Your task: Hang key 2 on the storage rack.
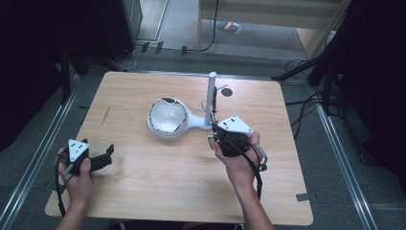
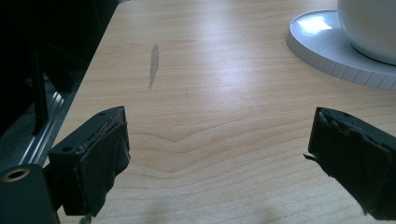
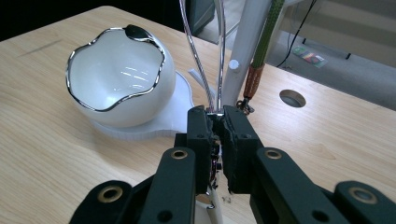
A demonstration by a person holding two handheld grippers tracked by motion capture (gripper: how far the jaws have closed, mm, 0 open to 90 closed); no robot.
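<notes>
A white bowl (image 1: pixel 166 116) (image 3: pixel 116 79) with a wavy silver rim stands on a flat white base (image 1: pixel 194 122) (image 3: pixel 180 98). A white post (image 1: pixel 212 91) (image 3: pixel 245 51) rises from the right end of that base. My right gripper (image 1: pixel 214 132) (image 3: pixel 219 116) sits at the foot of the post, shut on the lower end of a thin silver wire loop (image 3: pixel 205 60) that runs upward. My left gripper (image 1: pixel 109 155) (image 2: pixel 219 126) is open near the table's left edge, low over bare wood, with nothing between its jaws.
A green and copper rod (image 3: pixel 261 51) with a small clasp hangs beside the post. The wooden table (image 1: pixel 158 182) has a round hole (image 1: pixel 227 92) (image 3: pixel 292 98) behind the post and a grey scuff (image 2: pixel 153 65) at the left. Cables lie on the floor beyond.
</notes>
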